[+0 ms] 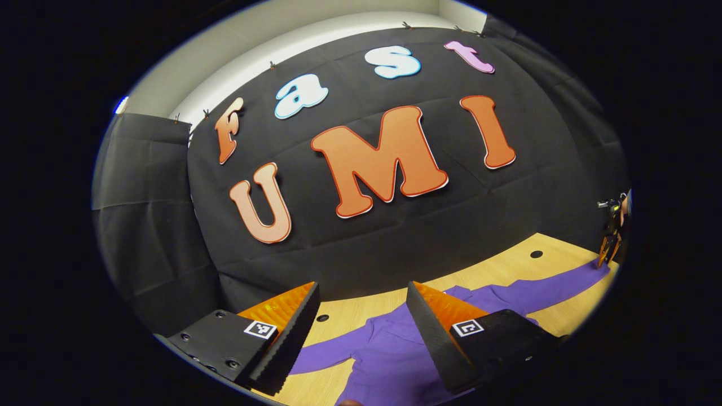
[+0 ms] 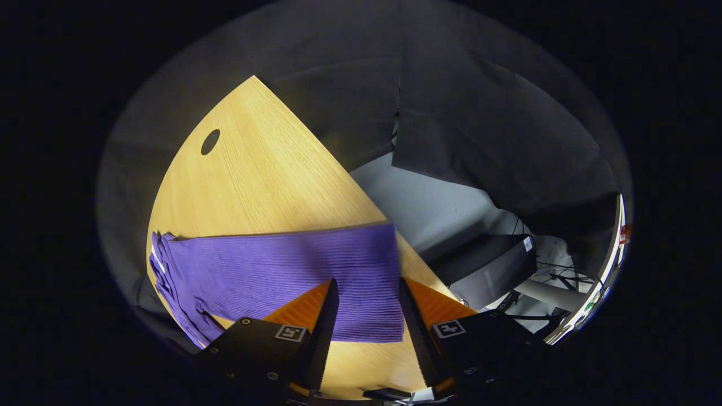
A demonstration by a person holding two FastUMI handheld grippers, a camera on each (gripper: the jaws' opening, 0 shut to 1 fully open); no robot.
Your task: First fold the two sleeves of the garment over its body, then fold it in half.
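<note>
A purple long-sleeved garment (image 1: 389, 349) lies flat on the wooden table (image 1: 507, 265). My left gripper (image 1: 362, 287) hangs open above its collar end, nothing between the fingers. One sleeve (image 1: 564, 285) runs out to the right, and the right gripper (image 1: 609, 242) stands at its far tip. In the right gripper view that ribbed sleeve (image 2: 271, 270) stretches across the table (image 2: 254, 169). Its cuff end lies between the fingers of my right gripper (image 2: 367, 282), which is open just over it. The other sleeve (image 1: 321, 358) points left.
Round holes (image 1: 536, 254) (image 2: 210, 141) mark the tabletop. The table's corner edge runs close beside the cuff, and beyond it are the grey floor (image 2: 428, 208), dark boxes (image 2: 496, 265) and cables. Black cloth walls the booth at the back.
</note>
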